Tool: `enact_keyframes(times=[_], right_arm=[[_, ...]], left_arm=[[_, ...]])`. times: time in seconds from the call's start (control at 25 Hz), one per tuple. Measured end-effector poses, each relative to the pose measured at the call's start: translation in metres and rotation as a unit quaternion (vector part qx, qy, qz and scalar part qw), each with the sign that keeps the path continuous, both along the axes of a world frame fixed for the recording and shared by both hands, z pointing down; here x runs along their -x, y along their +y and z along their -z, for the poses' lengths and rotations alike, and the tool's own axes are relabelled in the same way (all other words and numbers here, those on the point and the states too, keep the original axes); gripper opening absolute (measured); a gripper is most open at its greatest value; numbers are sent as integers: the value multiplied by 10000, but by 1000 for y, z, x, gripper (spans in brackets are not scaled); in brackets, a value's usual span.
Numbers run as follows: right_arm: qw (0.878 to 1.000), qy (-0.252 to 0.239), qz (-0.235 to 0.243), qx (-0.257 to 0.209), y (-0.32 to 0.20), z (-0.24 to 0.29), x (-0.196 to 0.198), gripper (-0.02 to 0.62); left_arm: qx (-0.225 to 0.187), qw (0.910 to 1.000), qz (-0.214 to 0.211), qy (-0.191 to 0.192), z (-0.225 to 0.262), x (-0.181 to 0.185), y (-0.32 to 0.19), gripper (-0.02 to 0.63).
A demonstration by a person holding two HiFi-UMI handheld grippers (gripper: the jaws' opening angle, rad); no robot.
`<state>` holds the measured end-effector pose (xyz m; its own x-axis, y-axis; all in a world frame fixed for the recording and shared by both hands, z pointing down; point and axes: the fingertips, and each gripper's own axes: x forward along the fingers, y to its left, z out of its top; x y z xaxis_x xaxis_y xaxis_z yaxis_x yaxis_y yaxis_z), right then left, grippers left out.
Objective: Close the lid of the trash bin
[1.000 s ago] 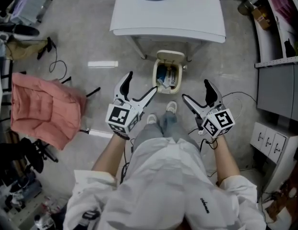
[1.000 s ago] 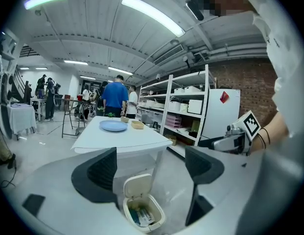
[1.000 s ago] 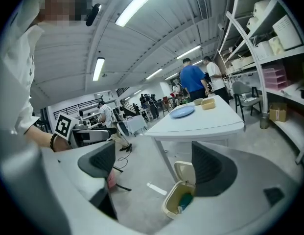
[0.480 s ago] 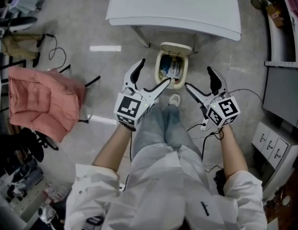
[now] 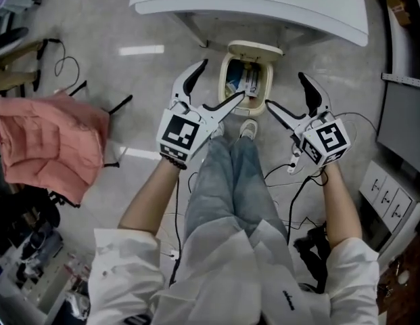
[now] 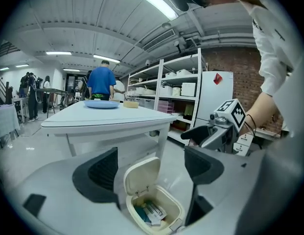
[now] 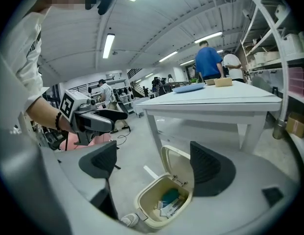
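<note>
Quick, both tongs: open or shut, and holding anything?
Left tongs: open, holding nothing.
Right tongs: open, holding nothing.

Right gripper [image 7: 154, 166] with jaws wide apart and nothing between them. Framed between the jaws, a cream trash bin [image 7: 143, 205] on the floor — lid [image 7: 175, 168] raised upright, papers [image 7: 169, 204] inside. Behind it a white table [image 7: 215, 101]; at left, the left gripper [image 7: 112, 120]; by the bin's near corner, a shoe toe [image 7: 128, 220].
</note>
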<state>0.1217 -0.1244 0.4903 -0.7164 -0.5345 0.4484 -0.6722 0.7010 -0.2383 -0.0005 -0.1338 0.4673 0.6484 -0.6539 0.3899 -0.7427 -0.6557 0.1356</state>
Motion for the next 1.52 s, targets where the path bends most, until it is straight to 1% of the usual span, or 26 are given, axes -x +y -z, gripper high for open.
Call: enact_keyframes(times=[0.12,0.36,0.56,0.72,0.88,1.12,1.28,1.4,1.52], right_arm=[[10000,-4,-12,12,-7,-18,0,475],[9997,206,42,-128,-20,-53,-1,472],[9994,296,34,-172,-35,-86,-3,469],[9985,444,177,-281,-45,-108,-1,460],[9977,508,225,-389,-56,-123,-1,454],[9975,489,70,-509,-81,-139,-15,449],[9967,575,152,-551,-91,-153,-15,442],[9966,561,188,-576,-96,-159,-11,433],[9967,522,131,-609,-99,-163,-9,400]], left_arm=[[30,9999,-112,-13,-23,3,-7,440],[46,9994,-326,-42,-69,7,-21,440],[27,9982,-594,-56,-105,0,-34,440],[-82,9966,-816,-88,-126,-8,-47,439],[-129,9943,-1040,-202,-147,-13,-61,433],[-195,9919,-1224,-290,-172,-16,-83,402],[-212,9899,-1347,-382,-187,-16,-92,361],[-230,9890,-1399,-429,-196,-19,-100,342],[-255,9889,-1401,-435,-200,-22,-104,311]])
